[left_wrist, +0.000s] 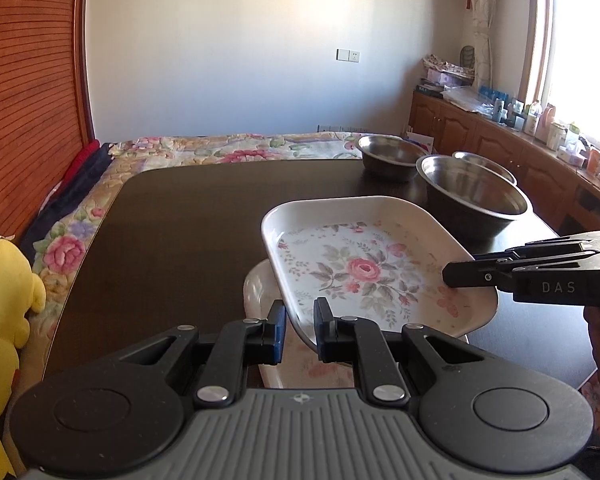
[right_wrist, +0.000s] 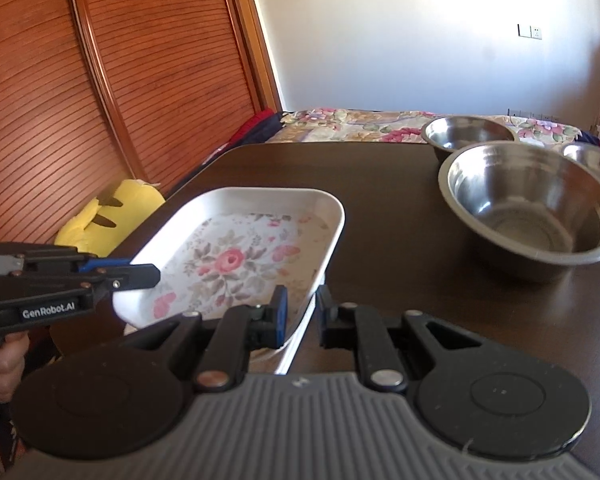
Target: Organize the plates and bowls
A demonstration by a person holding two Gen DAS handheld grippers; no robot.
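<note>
A white rectangular tray with a pink rose print (left_wrist: 364, 268) (right_wrist: 236, 256) hangs tilted over a second, similar tray (left_wrist: 260, 292) that lies on the dark table (left_wrist: 180, 220). My left gripper (left_wrist: 300, 330) (right_wrist: 152, 274) is shut on the upper tray's near-left rim. On the opposite rim my right gripper (left_wrist: 450, 276) (right_wrist: 302, 314) is shut too. Three steel bowls stand apart at the back right: a large one (left_wrist: 476, 196) (right_wrist: 528, 208), a smaller one (left_wrist: 388, 156) (right_wrist: 468, 132), and a third (left_wrist: 484, 162) (right_wrist: 592, 160) partly hidden behind the large bowl.
A yellow plush toy (left_wrist: 0, 320) (right_wrist: 112, 216) leans at the table's left edge. A bed with a floral cover (left_wrist: 220, 148) lies behind the table. A slatted wooden door (right_wrist: 140, 80) is on the left. A cluttered wooden cabinet (left_wrist: 500, 136) runs along the right wall.
</note>
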